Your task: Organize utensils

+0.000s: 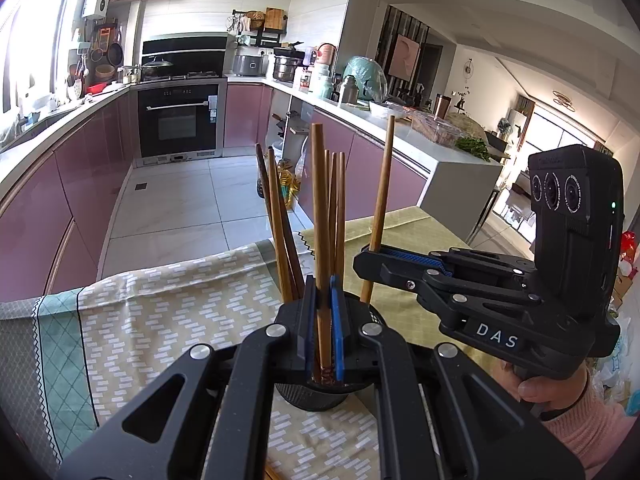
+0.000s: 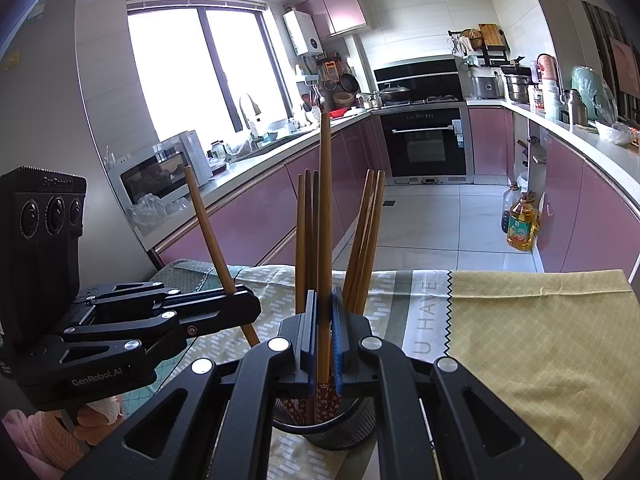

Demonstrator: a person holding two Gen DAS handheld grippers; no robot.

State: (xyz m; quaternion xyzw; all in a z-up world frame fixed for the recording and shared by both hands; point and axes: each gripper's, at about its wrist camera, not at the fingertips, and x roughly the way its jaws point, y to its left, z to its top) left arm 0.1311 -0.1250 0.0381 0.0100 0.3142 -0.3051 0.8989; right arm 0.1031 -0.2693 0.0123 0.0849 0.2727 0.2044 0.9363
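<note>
While angled downward, both grippers clamp chopsticks above holder.

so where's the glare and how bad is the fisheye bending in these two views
Right wrist view: the window is blown out white and the counter edge bows. Left wrist view: glare washes the upper-left corner and the counter curves; the chopsticks stay sharp.

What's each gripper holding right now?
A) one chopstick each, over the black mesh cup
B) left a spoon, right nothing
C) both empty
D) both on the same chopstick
A: the left gripper is shut on one chopstick and the right gripper on another chopstick, both standing above the black mesh cup that holds the rest.
</note>
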